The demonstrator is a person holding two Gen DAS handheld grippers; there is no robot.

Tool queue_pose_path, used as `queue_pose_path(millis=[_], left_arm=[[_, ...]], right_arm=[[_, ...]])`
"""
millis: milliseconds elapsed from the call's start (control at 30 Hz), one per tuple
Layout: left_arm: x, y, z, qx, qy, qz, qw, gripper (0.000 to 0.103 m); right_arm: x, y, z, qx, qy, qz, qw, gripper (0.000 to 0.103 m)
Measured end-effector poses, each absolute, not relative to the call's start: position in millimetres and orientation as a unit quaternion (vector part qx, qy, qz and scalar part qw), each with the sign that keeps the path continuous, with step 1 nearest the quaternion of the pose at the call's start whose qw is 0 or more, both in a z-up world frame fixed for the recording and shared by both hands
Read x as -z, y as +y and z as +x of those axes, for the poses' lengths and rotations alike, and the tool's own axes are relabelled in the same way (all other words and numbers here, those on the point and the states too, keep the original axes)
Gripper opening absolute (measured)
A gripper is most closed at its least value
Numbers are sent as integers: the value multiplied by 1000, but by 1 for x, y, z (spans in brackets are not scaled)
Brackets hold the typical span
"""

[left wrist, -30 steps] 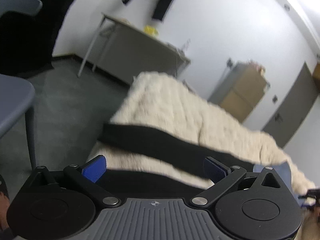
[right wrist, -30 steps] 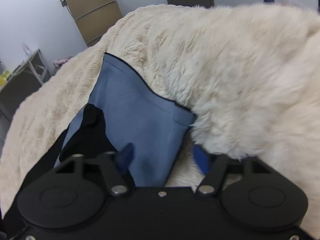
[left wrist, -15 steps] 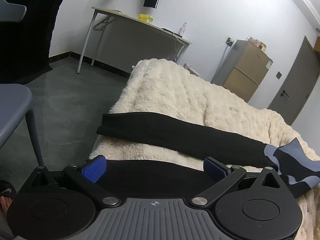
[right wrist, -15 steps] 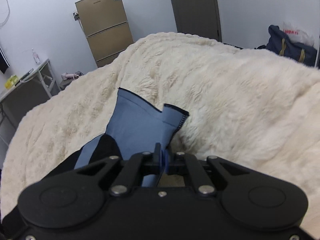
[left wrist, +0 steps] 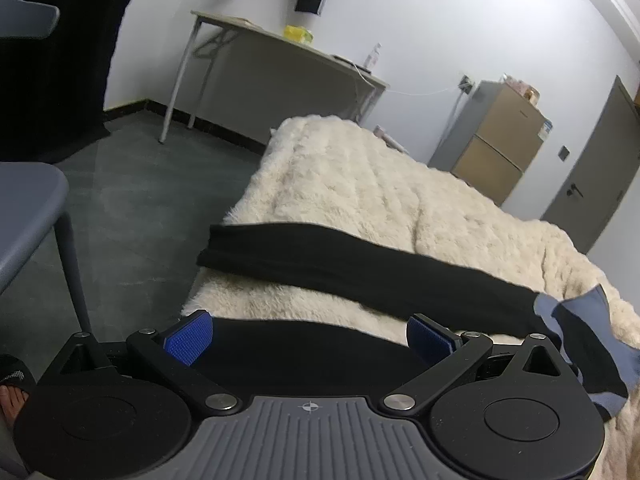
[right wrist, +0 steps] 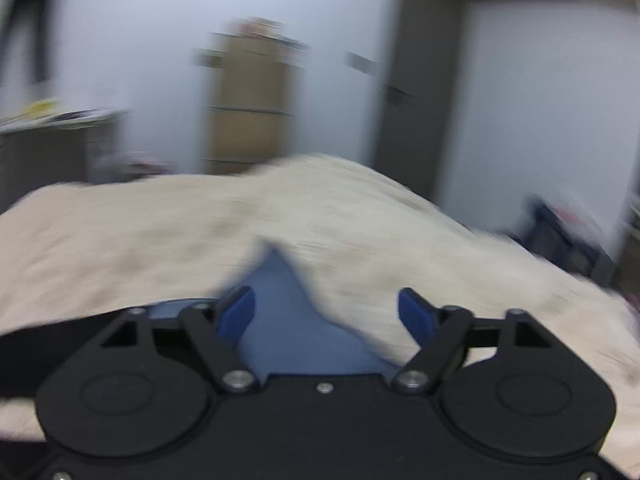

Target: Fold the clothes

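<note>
A black garment with blue-grey panels [left wrist: 360, 276] lies stretched across the near end of a bed covered by a cream fluffy blanket [left wrist: 360, 184]; one long black part runs from the bed's left edge toward the right, where it meets a blue-grey section [left wrist: 576, 308], and a second black part lies closer in, just ahead of the left gripper [left wrist: 310, 334]. That gripper's jaws stand wide apart with the black fabric showing between its blue pads, nothing pinched. In the right wrist view, which is heavily blurred, the right gripper [right wrist: 326, 312] also has its jaws spread wide, and a pointed blue-grey piece of the garment [right wrist: 292, 320] sits between and below its pads, resting on the blanket; whether a pad touches it cannot be told. Beyond the bed stand a grey desk [left wrist: 280, 60] against the white wall, a tan two-door fridge [left wrist: 496, 148] and a grey door [left wrist: 592, 176]. A grey chair [left wrist: 28, 208] is at the left on the dark floor.
</note>
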State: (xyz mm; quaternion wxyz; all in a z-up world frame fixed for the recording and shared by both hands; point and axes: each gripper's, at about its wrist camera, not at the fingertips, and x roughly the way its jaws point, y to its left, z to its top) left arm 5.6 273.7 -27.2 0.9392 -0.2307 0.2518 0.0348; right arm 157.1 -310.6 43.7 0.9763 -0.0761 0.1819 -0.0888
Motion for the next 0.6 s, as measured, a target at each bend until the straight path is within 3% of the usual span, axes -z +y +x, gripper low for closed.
queue_pose_path(millis=[67,200,400,600], left_arm=[[26,279,0,-50,234,-244,940,102],[27,310,-25,-119,181,-325,920,102],[37,353,-69,-147,97,-460,870,102],[43,368,-86,-150,72,-507,846,103]], right_arm=[[-18,-250,148,25,166,-141,976,72],[49,-114,120,-96,131,-295,942,39],[138,57,70,-215,54,-409,885,43],[168,150,41,-220,30,-423,879,40]])
